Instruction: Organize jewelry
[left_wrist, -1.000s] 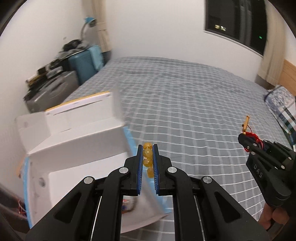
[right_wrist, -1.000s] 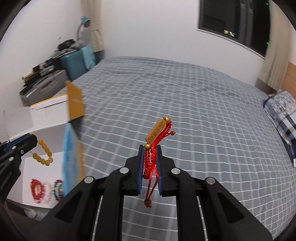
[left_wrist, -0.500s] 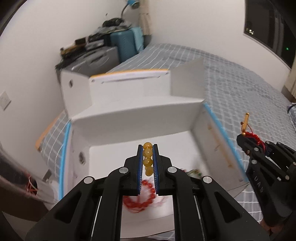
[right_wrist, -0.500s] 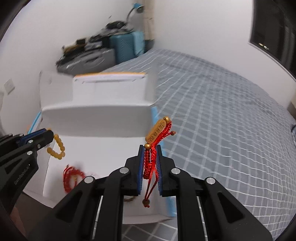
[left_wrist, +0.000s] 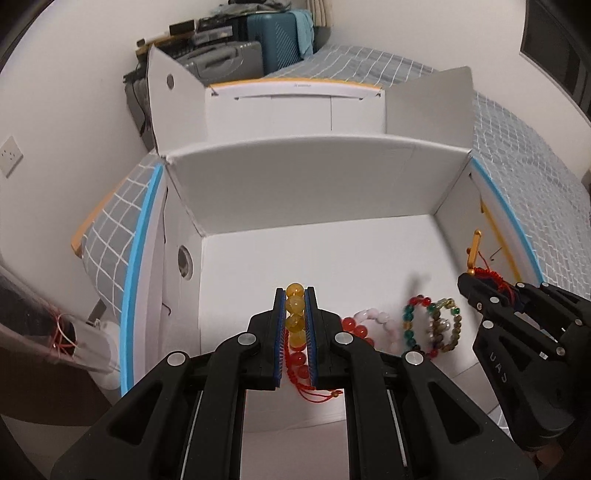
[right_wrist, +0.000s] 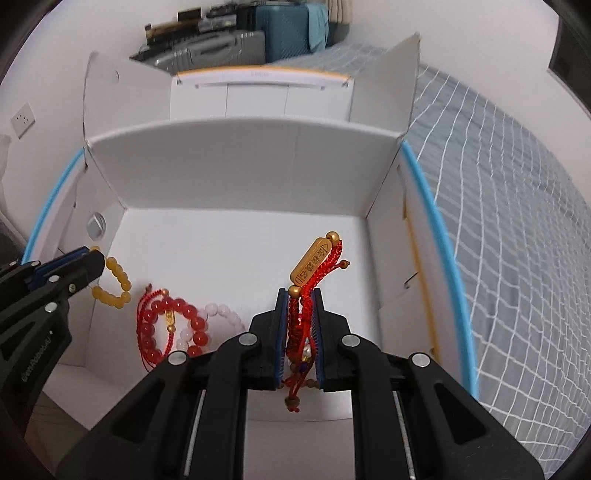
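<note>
In the left wrist view, the left gripper (left_wrist: 295, 295) pinched a yellow amber-bead bracelet (left_wrist: 294, 317) between its blue pads above the open white cardboard box (left_wrist: 295, 184), where a red bead bracelet (left_wrist: 356, 326), a pale pink bead bracelet (left_wrist: 384, 321) and a green-and-red bead bracelet (left_wrist: 413, 321) lay on the floor. In the right wrist view, the right gripper (right_wrist: 300, 295) clamped a red braided cord bracelet with a gold oblong charm (right_wrist: 312, 264) over the same box, which stood on the grey checked bedspread (right_wrist: 517, 240).
</note>
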